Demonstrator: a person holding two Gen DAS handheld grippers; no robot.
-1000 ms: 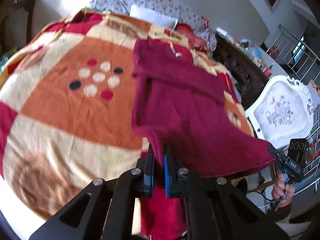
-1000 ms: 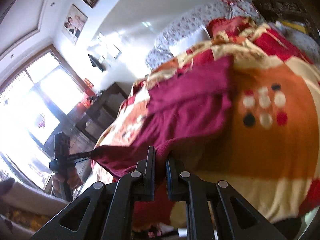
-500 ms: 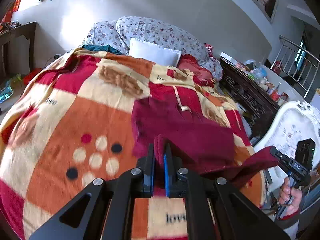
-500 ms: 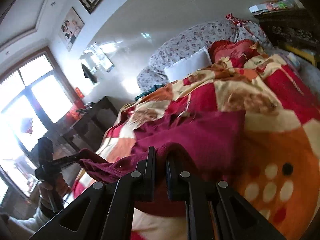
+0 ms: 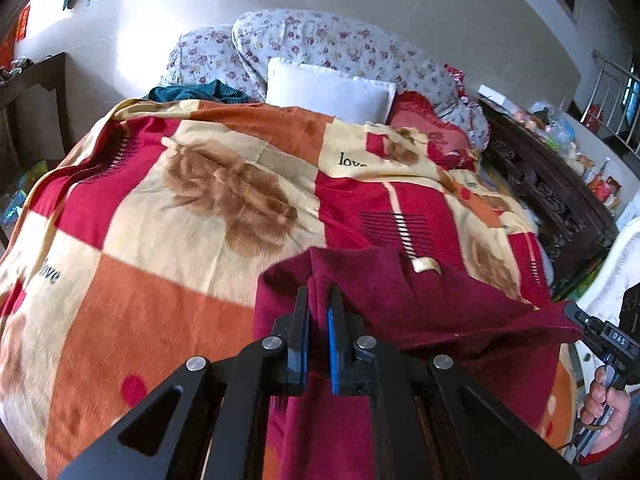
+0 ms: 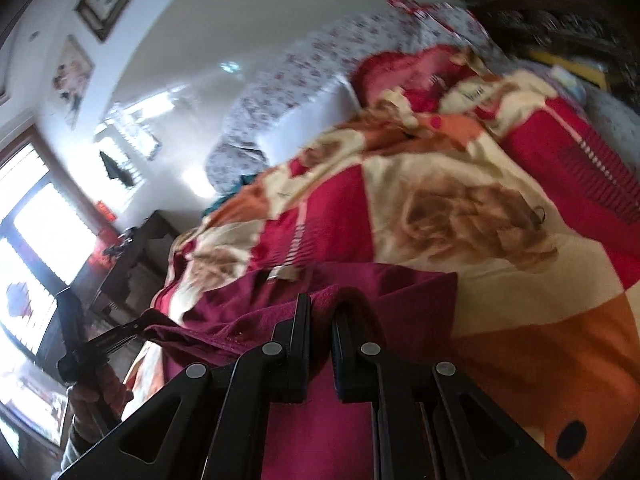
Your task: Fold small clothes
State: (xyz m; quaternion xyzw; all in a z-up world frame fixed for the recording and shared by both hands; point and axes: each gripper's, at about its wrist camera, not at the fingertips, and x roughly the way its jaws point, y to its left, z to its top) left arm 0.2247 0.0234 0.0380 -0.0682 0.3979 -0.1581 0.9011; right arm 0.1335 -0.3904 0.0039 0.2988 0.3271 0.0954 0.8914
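A dark red fleece garment (image 5: pixel 416 292) lies doubled over on the patterned blanket (image 5: pixel 160 280), its lifted edge stretched between both grippers. My left gripper (image 5: pixel 319 292) is shut on one corner of that edge, with cloth bunched between its blue pads. Far right in the left wrist view, my right gripper (image 5: pixel 576 316) pinches the other corner, with a hand (image 5: pixel 604 404) on its handle. The right wrist view shows my right gripper (image 6: pixel 320 300) shut on the garment (image 6: pixel 400 292). There my left gripper (image 6: pixel 140 326) holds the far corner at the left.
Floral pillows and a white pillow (image 5: pixel 328 92) lie at the head of the bed. A dark carved cabinet (image 5: pixel 552 192) and a white chair (image 5: pixel 628 256) stand along the bed's right side. A dark desk (image 6: pixel 132 256) stands by the window.
Both grippers have carried the garment's held edge toward the head of the bed, over the rest of it. The spread-out garment is now doubled, and the pillows have come closer.
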